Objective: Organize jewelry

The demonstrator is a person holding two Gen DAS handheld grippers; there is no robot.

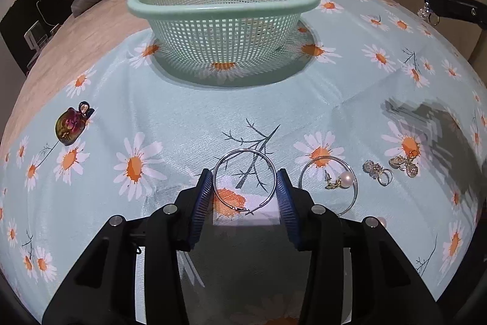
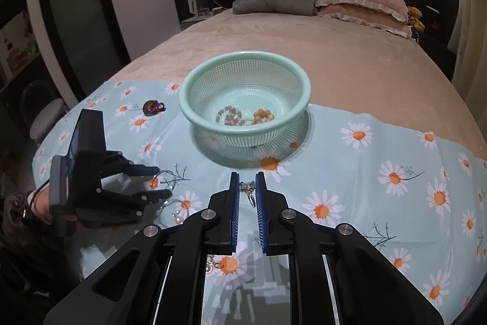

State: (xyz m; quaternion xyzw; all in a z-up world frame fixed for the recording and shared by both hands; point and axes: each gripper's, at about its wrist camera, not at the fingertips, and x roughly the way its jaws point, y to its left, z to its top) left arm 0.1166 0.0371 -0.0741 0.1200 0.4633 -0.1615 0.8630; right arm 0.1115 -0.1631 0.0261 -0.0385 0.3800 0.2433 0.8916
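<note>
Sorting is partly done: the green mesh basket [image 2: 245, 99] at the cloth's far edge already holds a brownish bead string [image 2: 229, 116] and an orange bead piece [image 2: 264, 116]. The right gripper [image 2: 247, 191] is clenched on a small sparkly earring [image 2: 248, 188], hanging short of the basket. The left gripper [image 1: 245, 188] brackets a silver hoop earring [image 1: 244, 181] near the cloth's near edge, jaws not visibly pinching it yet. Waiting on the daisy cloth [image 1: 170, 118]: another hoop [image 1: 328, 185], a pearl stud [image 1: 347, 180], two gold clusters [image 1: 376, 169], and an iridescent charm [image 1: 68, 127] by the left edge.

Matt plastic basket [image 1: 223, 29]; shiny metal hoop [image 1: 244, 181]
</note>
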